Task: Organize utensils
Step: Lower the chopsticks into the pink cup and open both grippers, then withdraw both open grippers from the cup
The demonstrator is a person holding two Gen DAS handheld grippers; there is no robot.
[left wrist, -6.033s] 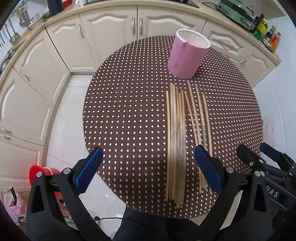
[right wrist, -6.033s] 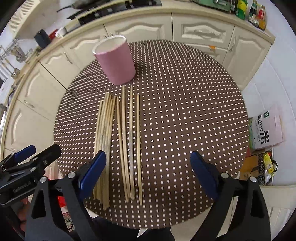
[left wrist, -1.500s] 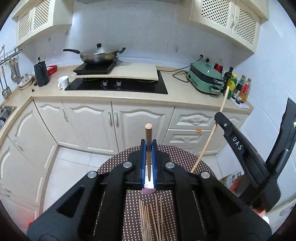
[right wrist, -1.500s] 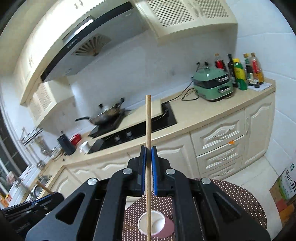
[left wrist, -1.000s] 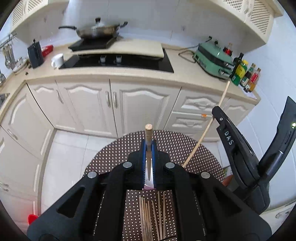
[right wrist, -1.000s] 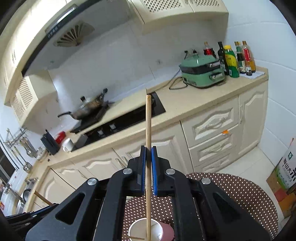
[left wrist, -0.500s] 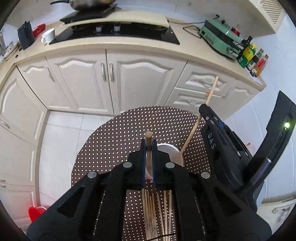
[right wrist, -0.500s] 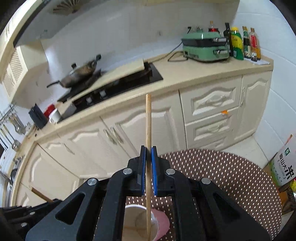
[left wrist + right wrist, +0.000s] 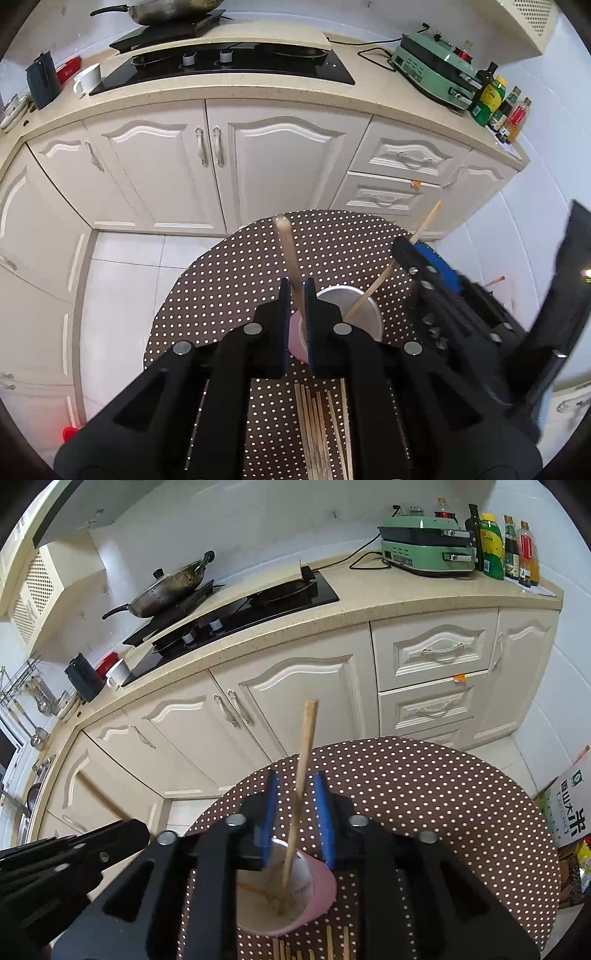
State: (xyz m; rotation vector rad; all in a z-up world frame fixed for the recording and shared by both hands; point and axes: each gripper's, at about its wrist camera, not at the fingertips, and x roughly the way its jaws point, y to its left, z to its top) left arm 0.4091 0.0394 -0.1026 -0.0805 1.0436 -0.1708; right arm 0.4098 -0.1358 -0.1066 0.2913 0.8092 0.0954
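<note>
A pink cup [image 9: 317,890] with a white inside stands on the round brown dotted table [image 9: 461,812]; it also shows in the left wrist view [image 9: 364,306]. My right gripper [image 9: 295,805] is open above the cup, and a wooden chopstick [image 9: 301,790] stands loose between its jaws with its tip inside the cup. My left gripper [image 9: 296,314] has its jaws slightly apart around a second chopstick [image 9: 290,251] that tilts left. Several chopsticks [image 9: 321,432] lie on the table in front of the cup.
Cream kitchen cabinets [image 9: 258,166] stand behind the table. On the counter are a black hob [image 9: 229,62] with a wok, a green appliance [image 9: 424,546] and several bottles [image 9: 506,550]. A rice bag [image 9: 572,797] stands on the floor at right.
The right jaws have opened and let go of their chopstick, which now leans in the cup. The left jaws have loosened and their chopstick has tilted left. Both grippers came lower toward the cup.
</note>
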